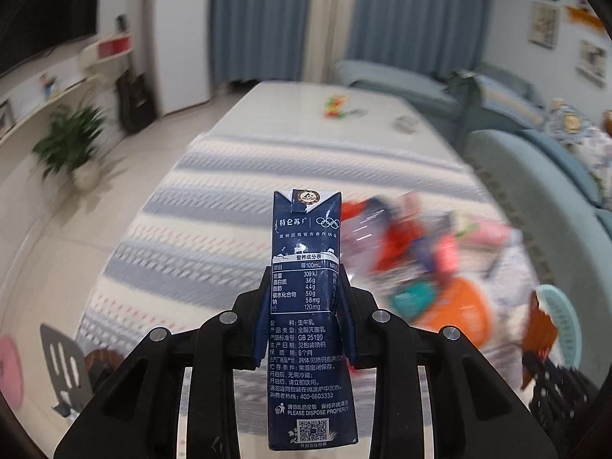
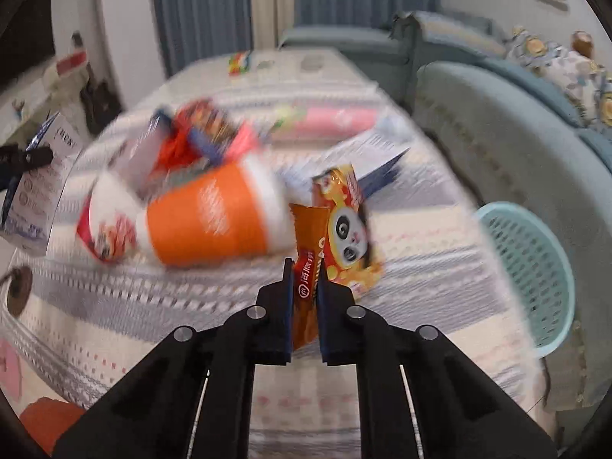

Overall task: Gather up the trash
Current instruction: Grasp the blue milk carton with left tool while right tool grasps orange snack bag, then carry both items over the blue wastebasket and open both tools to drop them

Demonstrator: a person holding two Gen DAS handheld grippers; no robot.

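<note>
Navy milk carton [image 1: 306,306] stands clamped in left gripper [image 1: 304,306]; orange snack wrapper [image 2: 308,287] pinched in right gripper [image 2: 305,287]. Carry both steadily toward the teal basket [image 2: 535,267] at right before releasing.

A long table [image 2: 440,298] under a striped grey-and-white cloth carries a blurred heap of wrappers [image 2: 199,134], an orange paper cup [image 2: 214,214] on its side (mouth leftward), and a pink box [image 2: 332,120] behind.
</note>
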